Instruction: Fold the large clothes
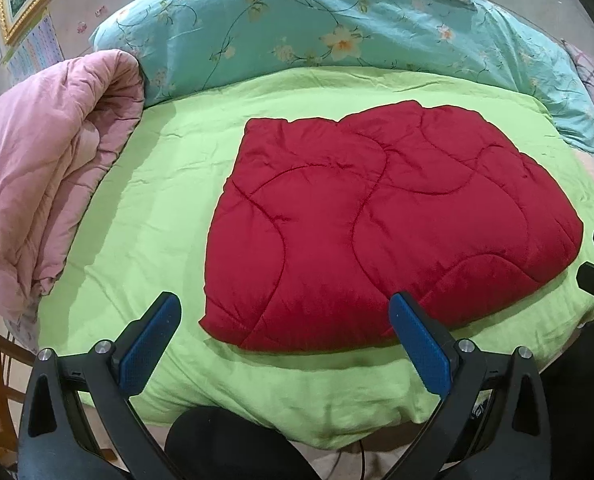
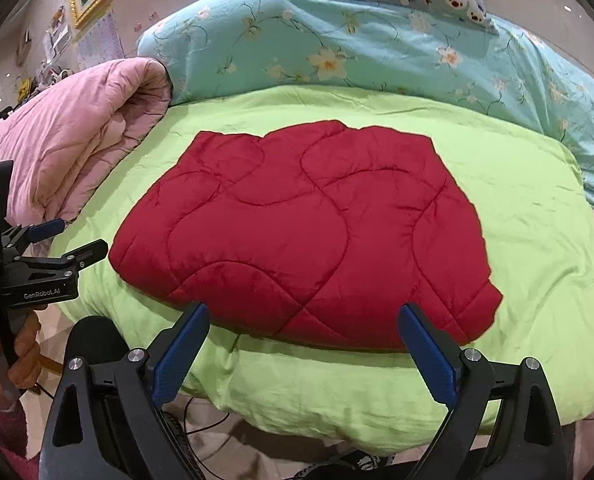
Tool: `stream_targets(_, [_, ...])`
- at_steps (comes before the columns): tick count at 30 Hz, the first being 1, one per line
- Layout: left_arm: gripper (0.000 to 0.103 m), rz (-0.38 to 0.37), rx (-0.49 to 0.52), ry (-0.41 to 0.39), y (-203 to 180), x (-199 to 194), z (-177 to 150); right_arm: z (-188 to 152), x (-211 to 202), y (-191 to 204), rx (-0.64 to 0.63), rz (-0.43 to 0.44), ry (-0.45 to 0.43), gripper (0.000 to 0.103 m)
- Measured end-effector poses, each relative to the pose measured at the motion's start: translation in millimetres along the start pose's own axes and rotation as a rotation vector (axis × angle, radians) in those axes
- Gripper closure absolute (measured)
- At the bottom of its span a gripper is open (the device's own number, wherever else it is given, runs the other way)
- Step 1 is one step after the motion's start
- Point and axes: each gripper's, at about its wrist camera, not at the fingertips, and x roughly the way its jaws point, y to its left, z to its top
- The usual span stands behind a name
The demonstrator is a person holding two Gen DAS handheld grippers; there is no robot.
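Two claws, left (image 1: 283, 334) and right (image 2: 304, 340), hung wide open and empty at bottom of frame, above the folded red quilt (image 1: 389, 224) on the green bed (image 1: 145, 208).

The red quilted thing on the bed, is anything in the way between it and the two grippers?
Nothing visible is. The red quilted garment lies folded on the green sheet, and both the left gripper and right gripper hang open just above its near edge, with only air between.
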Motion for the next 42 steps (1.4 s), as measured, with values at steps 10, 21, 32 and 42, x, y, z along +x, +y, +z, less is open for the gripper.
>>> stream_targets(10, [0.000, -0.009, -0.005, -0.017, -2, 15, 19, 13, 28, -3, 0.000, 0.008, 0.029, 0.007])
stream_targets(21, [0.000, -0.042, -0.024, -0.009, 0, 26, 31, 27, 36, -4, -0.021, 0.005, 0.038, 0.007])
stream_targets(32, [0.000, -0.043, -0.003, -0.014, -5, 25, 32, 29, 34, -6, -0.026, 0.004, 0.035, 0.007])
stream_targets(42, [0.000, -0.055, -0.003, -0.021, -10, 22, 33, 30, 31, -6, -0.029, 0.000, 0.027, 0.007])
